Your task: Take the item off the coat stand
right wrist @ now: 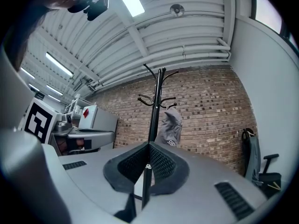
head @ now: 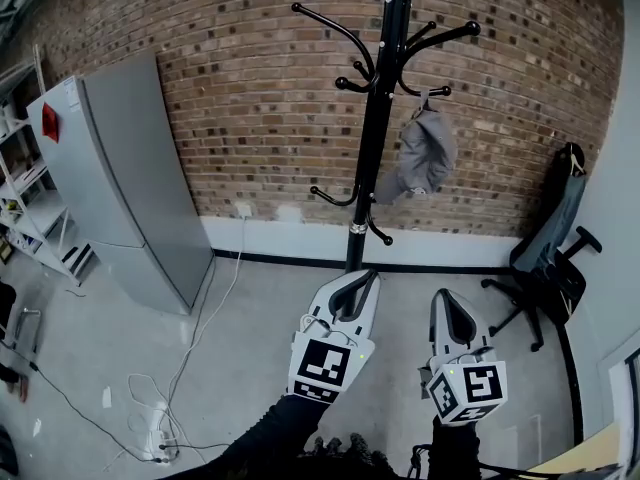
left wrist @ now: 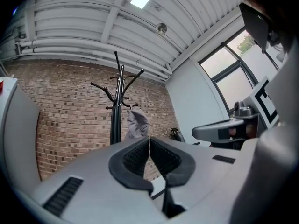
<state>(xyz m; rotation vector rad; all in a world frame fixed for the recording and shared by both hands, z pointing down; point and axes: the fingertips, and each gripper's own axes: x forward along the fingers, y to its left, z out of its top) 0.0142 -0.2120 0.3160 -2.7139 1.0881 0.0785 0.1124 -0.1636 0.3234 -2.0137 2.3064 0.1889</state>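
The cap (head: 425,153) hung from a hook on the right side of the stand (head: 377,138) (a brick wall behind it). The left gripper (head: 372,276) and right gripper (head: 441,296) were well short of it, jaws pressed together, gripping nothing.

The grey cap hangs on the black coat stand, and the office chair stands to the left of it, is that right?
Not quite. The cap does hang on the coat stand, but the office chair stands to its right, as the head view shows.
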